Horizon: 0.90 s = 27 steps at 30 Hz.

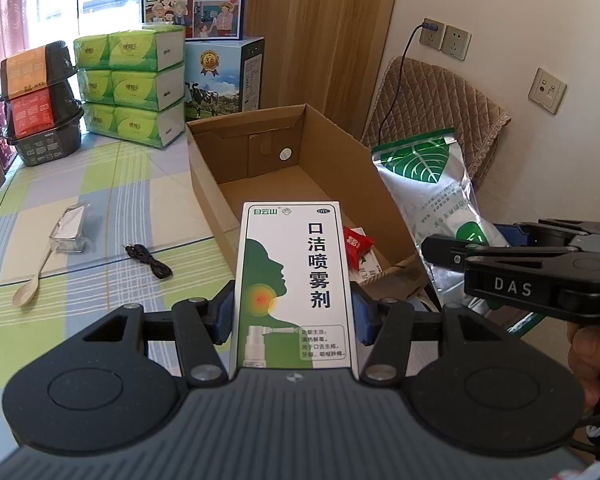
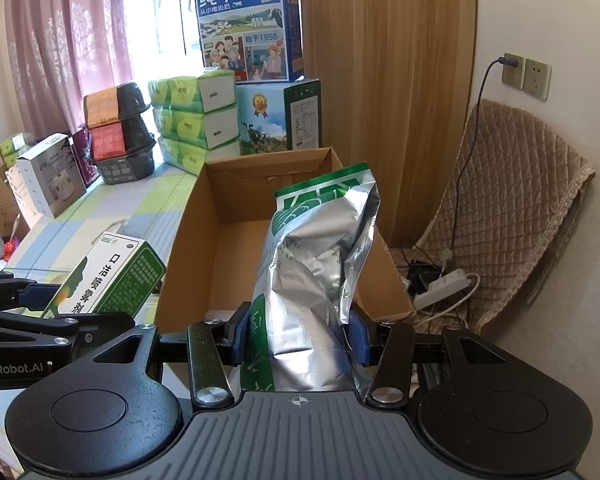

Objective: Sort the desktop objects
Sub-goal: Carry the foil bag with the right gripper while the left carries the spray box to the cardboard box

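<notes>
Between left tongs [image 1: 293,312], green-white spray box [image 1: 294,284]

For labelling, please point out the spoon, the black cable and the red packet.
spoon [image 1: 27,292]: left wrist view, on its bowl.
black cable [image 1: 150,261]: left wrist view, mid-bundle.
red packet [image 1: 355,243]: left wrist view, on its front.

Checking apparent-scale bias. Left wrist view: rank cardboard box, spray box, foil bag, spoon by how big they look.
1. cardboard box
2. spray box, inflated by nearness: it sits between the left gripper fingers
3. foil bag, partly hidden by the right gripper; near the spray box in apparent size, so that order is unsure
4. spoon
</notes>
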Each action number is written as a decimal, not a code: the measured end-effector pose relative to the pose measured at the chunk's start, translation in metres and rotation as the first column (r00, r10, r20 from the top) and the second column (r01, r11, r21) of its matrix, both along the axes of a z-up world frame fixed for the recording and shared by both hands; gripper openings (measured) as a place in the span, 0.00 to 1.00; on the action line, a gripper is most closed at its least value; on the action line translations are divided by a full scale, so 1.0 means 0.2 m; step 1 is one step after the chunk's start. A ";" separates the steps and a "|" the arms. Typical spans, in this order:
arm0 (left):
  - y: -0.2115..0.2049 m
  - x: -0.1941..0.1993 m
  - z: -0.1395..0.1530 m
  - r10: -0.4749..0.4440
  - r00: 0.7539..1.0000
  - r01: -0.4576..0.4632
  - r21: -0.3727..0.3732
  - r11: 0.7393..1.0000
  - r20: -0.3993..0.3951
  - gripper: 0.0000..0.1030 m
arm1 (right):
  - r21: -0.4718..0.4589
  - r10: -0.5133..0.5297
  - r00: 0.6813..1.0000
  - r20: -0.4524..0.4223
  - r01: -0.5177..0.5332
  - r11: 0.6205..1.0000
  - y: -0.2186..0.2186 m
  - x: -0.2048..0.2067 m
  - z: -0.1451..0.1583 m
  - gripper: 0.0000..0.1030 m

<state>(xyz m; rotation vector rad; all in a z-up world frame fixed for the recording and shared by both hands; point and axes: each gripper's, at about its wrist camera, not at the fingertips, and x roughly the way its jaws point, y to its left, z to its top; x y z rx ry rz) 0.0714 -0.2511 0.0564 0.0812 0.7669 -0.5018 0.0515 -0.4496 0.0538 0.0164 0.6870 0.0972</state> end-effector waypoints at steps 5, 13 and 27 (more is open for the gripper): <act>-0.04 0.03 -0.01 -0.003 1.000 0.003 -0.004 1.000 -0.004 0.49 | -0.012 0.009 1.000 -0.004 -0.009 1.000 -0.01 0.04 -0.01 0.45; -0.09 0.11 0.00 -0.002 1.000 0.002 -0.013 1.000 0.000 0.49 | -0.030 0.023 1.000 -0.004 -0.023 0.999 -0.03 0.13 -0.01 0.45; -0.18 0.27 -0.02 0.003 1.000 -0.004 -0.028 1.000 -0.021 0.49 | -0.076 0.075 0.997 -0.022 -0.076 0.994 -0.06 0.33 -0.01 0.45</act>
